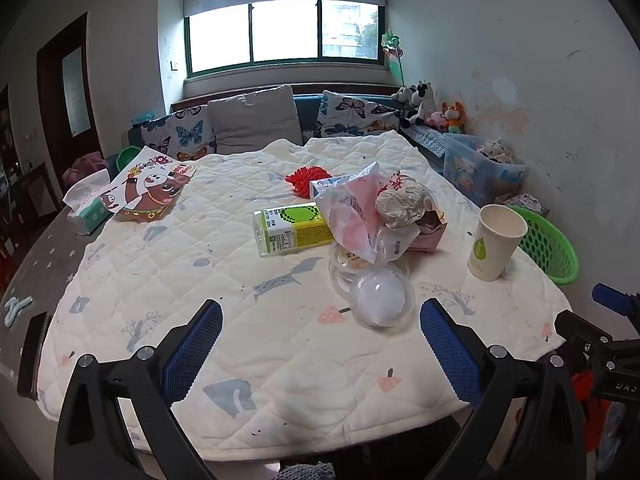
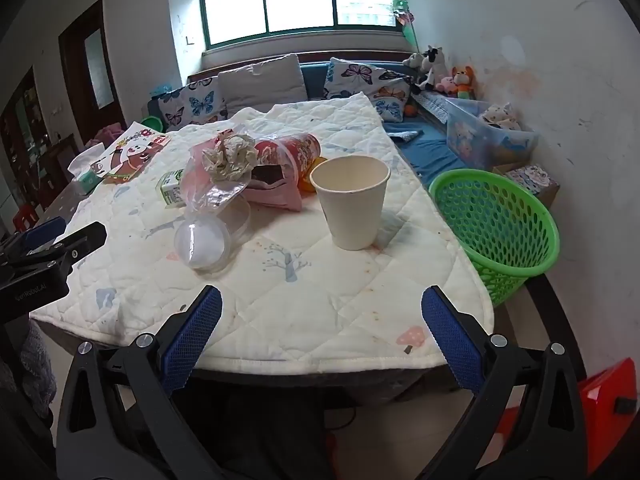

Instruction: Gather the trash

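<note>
A quilted white cloth (image 1: 240,328) covers the table. On it lie a green drink carton (image 1: 294,228), a crumpled paper ball (image 1: 402,206) on a plastic bag (image 1: 356,216), a clear dome lid (image 1: 382,300) and a white paper cup (image 1: 496,242). A green basket (image 1: 548,244) stands at the table's right edge. My left gripper (image 1: 320,320) is open and empty above the near edge. In the right wrist view the cup (image 2: 352,200), lid (image 2: 202,244), red snack tube (image 2: 292,154) and basket (image 2: 496,228) show. My right gripper (image 2: 322,308) is open and empty before the cup.
A tissue pack (image 1: 90,204) and a cartoon bag (image 1: 148,188) lie at the table's far left. A red pompom (image 1: 306,180) lies behind the trash. A sofa with cushions (image 1: 256,120) and a blue storage bin (image 1: 480,164) stand behind.
</note>
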`<state>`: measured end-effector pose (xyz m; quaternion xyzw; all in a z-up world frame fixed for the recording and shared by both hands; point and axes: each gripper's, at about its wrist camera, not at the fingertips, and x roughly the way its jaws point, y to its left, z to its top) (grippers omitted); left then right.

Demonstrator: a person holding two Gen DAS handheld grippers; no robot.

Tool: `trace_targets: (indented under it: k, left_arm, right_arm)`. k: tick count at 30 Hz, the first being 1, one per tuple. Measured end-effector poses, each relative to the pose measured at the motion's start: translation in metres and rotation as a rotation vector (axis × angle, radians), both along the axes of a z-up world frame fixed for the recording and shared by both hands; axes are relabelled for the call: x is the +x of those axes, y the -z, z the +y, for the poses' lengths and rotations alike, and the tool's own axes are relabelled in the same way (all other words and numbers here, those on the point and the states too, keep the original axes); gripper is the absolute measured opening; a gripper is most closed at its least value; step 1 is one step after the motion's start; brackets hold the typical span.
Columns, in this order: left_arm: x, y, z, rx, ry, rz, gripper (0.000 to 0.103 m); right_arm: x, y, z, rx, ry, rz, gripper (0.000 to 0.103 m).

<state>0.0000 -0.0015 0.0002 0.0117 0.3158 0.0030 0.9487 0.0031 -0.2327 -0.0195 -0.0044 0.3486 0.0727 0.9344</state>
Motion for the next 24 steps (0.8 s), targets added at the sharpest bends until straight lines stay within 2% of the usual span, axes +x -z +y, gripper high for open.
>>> trace_targets:
  k: [17,24]
  left_arm:
    - [-0.003,-0.004,-0.014,0.018,-0.007,-0.017,0.096]
    - [-0.003,-0.006,-0.006,0.019,-0.002,-0.034,0.096]
  right_arm:
    - [-0.002,0.0,0.002,0.018,-0.012,-0.008,0.099]
    - [0.0,0.001,0.003,0.01,-0.009,-0.007,0.099]
